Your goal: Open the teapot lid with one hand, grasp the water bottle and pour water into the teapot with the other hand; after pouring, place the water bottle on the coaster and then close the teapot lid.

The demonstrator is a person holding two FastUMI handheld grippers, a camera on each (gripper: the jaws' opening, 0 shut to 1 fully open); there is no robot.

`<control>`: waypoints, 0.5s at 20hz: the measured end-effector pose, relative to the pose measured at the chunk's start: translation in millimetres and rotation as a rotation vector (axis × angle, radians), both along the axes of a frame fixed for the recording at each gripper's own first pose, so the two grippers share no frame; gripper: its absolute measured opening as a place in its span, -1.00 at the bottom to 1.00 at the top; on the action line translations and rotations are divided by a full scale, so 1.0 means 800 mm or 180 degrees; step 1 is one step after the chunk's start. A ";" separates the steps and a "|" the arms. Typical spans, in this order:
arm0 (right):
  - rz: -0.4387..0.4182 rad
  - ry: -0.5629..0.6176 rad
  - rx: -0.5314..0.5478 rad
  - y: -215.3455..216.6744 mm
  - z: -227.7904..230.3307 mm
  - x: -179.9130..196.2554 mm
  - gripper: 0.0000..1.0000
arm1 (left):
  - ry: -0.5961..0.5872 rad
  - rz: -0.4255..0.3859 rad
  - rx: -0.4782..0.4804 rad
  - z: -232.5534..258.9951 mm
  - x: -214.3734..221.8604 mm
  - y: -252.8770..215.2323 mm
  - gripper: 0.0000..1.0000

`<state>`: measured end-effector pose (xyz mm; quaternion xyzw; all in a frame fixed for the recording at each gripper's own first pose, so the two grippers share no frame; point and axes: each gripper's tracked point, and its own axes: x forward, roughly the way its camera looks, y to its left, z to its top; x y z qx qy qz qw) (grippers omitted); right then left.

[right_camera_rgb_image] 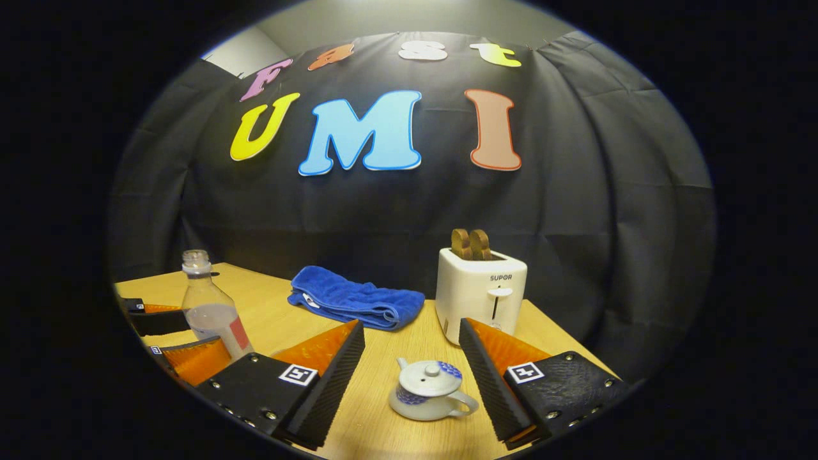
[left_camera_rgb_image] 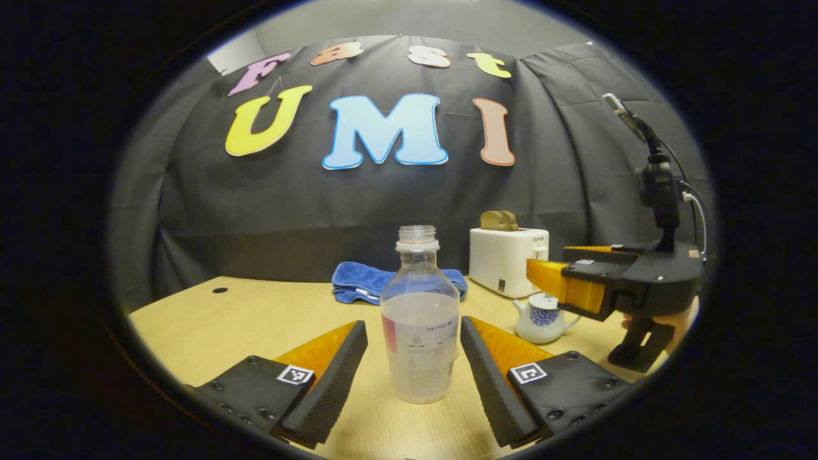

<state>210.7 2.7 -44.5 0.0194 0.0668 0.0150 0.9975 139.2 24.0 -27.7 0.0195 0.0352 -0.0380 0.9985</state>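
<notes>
- In the left gripper view we see the left gripper with its jaws spread wide, and the clear plastic water bottle stands upright between the fingers, touching neither of them.
- The bottle has no cap and is about half full of cloudy water.
- At 3 o'clock of the bottle, the small white teapot with blue pattern sits on the light wooden table, and the right gripper hovers just above it.
- In the right gripper view, the right gripper's jaws are released, and the teapot rests between the fingers with its lid on.
- Behind the teapot, at 12 o'clock, we see the white toaster with two bread slices.
- At 11 o'clock lies a folded blue towel.
</notes>
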 end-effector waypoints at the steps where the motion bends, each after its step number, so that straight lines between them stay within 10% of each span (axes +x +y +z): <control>1: 0.0020 0.0034 0.0021 0.002 -0.007 0.006 0.80 | 0.0014 -0.0010 -0.0023 -0.003 0.003 -0.001 0.97; 9: -0.0120 0.0300 0.0146 -0.014 -0.049 0.031 0.42 | 0.0042 -0.0085 0.0003 -0.012 0.009 -0.014 0.97; 10: -0.0120 0.0332 0.0152 -0.013 -0.053 0.031 -0.09 | 0.0043 -0.0086 0.0009 -0.013 0.009 -0.013 0.97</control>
